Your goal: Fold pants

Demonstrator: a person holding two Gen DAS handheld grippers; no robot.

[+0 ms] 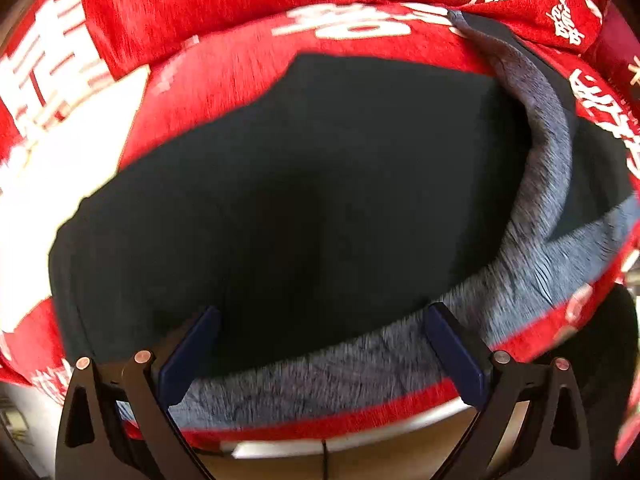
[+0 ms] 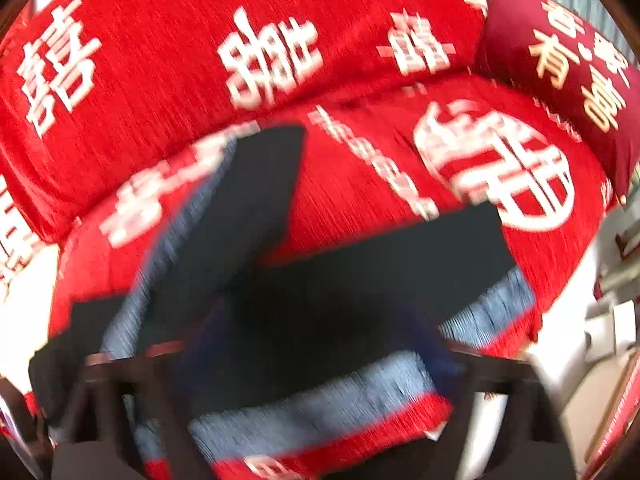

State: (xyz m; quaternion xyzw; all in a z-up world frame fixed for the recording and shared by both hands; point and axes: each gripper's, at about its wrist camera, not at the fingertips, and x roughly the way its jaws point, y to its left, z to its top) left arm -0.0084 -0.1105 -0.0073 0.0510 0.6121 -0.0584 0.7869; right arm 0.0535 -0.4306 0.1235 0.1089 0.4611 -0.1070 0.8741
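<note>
Red sofa cover (image 1: 224, 12) printed with large white characters, spread over seat and backrest; same cover (image 2: 168, 40) filling the right wrist view, with a darker red cushion (image 2: 560, 60) bearing gold characters at the far right. Pale floor (image 2: 600, 380) and blurred pale furniture glimpsed beyond the seat's right edge; white sunlit patch at the left of the left wrist view.

Black pants (image 1: 300, 184) lying flat on the seat cushion, grey fleece lining (image 1: 360, 364) turned out along the near edge and up the right side. From the right wrist camera, pants (image 2: 320, 300) seen as a dark mass near the seat's front edge with two legs spreading apart: one (image 2: 256, 192) running up and leftward toward the backrest, the other (image 2: 420, 248) reaching rightward across the seat. Long axis roughly across the seat, left to right; exact waist end hard to tell through the motion blur. Grey lining bands (image 2: 312, 404) showing along the front edge and at the right leg's end.

Left gripper (image 1: 324, 356) pointing steeply down, blue-padded fingers (image 1: 188, 356) spread wide apart, nothing pinched; fabric and lining lying below and between them, near the front edge. Right gripper (image 2: 316, 356) heavily blurred, dark fingers (image 2: 436, 344) standing wide apart over the dark cloth and lining, nothing seen clamped between them; contact with the fabric not discernible
</note>
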